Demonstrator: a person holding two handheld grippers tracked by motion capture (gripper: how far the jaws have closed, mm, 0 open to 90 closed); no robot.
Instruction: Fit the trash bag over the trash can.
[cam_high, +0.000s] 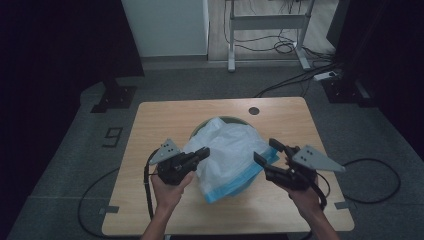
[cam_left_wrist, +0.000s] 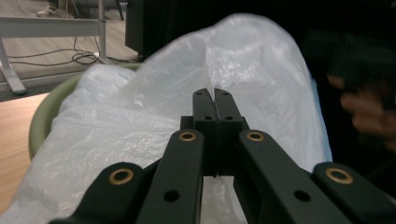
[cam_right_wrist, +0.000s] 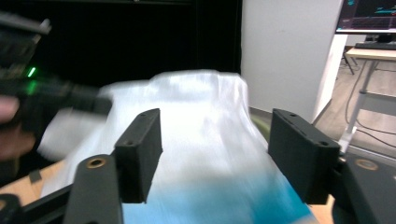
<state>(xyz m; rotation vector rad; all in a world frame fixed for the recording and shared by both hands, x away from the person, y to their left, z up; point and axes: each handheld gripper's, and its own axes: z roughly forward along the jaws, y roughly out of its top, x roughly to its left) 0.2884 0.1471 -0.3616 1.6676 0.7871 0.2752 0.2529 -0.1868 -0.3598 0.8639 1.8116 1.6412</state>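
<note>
A white plastic bag (cam_high: 227, 150) with a blue hem lies bunched over a pale green bin (cam_high: 200, 129) in the middle of the wooden table (cam_high: 160, 120). My left gripper (cam_high: 204, 151) is at the bag's left side, its jaws pressed together with a fold of the film pinched at the tips. In the left gripper view the left gripper (cam_left_wrist: 215, 95) has bag (cam_left_wrist: 140, 116) creases running from its tips, and the bin's rim (cam_left_wrist: 41, 119) shows at the left. My right gripper (cam_high: 264, 151) stands open at the bag's right edge. In the right gripper view the right gripper (cam_right_wrist: 217, 140) has the blurred bag (cam_right_wrist: 205, 116) ahead between its jaws, untouched.
A round cable hole (cam_high: 254, 110) sits near the table's far edge. Behind the table, on the floor, are a white desk frame (cam_high: 267, 22), a power strip (cam_high: 327, 76) and loose cables. Black stands (cam_high: 114, 95) flank the table at the back.
</note>
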